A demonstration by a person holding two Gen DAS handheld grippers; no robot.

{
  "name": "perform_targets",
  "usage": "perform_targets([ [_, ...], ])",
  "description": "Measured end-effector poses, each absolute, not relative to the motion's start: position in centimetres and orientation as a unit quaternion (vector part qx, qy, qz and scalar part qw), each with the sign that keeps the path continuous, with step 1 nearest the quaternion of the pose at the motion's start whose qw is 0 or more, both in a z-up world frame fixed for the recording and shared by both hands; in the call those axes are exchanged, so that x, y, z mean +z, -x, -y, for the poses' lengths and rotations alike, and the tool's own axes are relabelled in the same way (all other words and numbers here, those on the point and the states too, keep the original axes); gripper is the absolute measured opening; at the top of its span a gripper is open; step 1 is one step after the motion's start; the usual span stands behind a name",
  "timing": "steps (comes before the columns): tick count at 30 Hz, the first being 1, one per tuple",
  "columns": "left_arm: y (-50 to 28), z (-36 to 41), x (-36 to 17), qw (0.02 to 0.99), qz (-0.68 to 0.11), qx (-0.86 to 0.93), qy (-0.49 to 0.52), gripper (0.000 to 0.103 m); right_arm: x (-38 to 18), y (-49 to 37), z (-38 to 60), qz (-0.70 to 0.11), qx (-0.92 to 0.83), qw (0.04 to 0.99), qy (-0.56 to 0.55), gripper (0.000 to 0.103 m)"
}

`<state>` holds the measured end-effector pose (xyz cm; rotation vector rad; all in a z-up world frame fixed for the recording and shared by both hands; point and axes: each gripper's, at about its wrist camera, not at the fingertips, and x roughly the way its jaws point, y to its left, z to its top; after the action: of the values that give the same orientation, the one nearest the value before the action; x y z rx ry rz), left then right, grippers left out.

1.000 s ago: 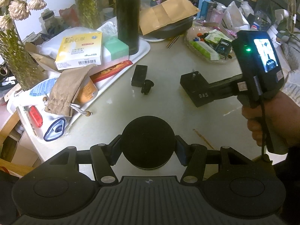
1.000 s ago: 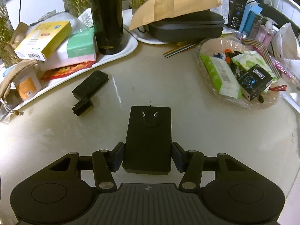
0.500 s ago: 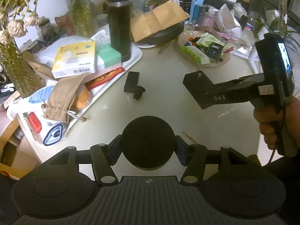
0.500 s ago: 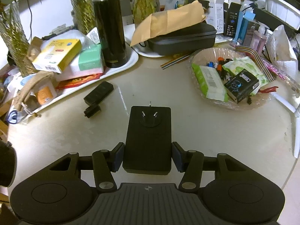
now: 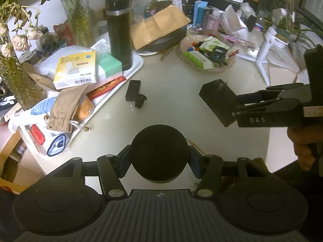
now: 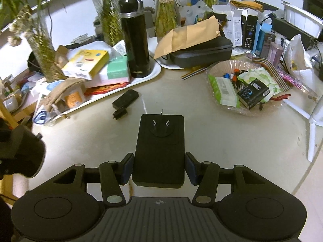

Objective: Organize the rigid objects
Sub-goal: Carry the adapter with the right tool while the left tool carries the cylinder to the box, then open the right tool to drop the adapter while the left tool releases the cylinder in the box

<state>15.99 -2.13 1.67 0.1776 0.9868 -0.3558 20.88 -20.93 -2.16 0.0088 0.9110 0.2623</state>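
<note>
A: Both loads are up in the air. The black plug adapter [image 6: 159, 151] sits flat between the pads of the right claw [image 6: 159, 168], prongs facing up, gripped at its near end only.

B: And the left claw [image 5: 160, 159] is closed partway round a black round puck [image 5: 160, 153], squeezed across its widest part. Neither claw is fully closed; each is stopped by what it carries.

A: Both things hang above the bare middle of the bench [image 6: 222, 141], nearer its front edge than the back clutter.

B: To do this carry well, I'd say keep the adapter level. Most of its length sticks out past the pads, so a quick swing could twist it.

A: Agreed. The puck gives only a thin line of contact on each side, so it wants a steady squeeze and no rolling of the wrist.

B: Where would they go? Can't tell. The white tray [image 5: 139, 64] along the left edge is crowded and the glass bowl [image 6: 214, 70] towards the right is full.

A: A small black box [image 5: 133, 90] and a little clip [image 5: 140, 101] lie by the tray's edge.

B: Pose: both claws tilt steeply down. From the left camera the right claw comes in from the right edge, a hand [image 5: 304, 147] wrapped round its handle.
</note>
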Motion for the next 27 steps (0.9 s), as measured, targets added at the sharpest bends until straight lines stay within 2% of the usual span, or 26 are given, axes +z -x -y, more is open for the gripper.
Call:
perform_targets([
  [12, -12.8, 2.3, 2.3, 0.856, -0.472, -0.188, -0.091, 0.057, 0.3, -14.5, 20.6, -0.422, 0.159, 0.892, -0.016, 0.056],
  [27, -8.7, 2.3, 0.5, 0.836, -0.502, -0.198, -0.099, 0.057, 0.6, -8.8, 19.8, -0.427, 0.19, 0.884, -0.021, 0.056],
])
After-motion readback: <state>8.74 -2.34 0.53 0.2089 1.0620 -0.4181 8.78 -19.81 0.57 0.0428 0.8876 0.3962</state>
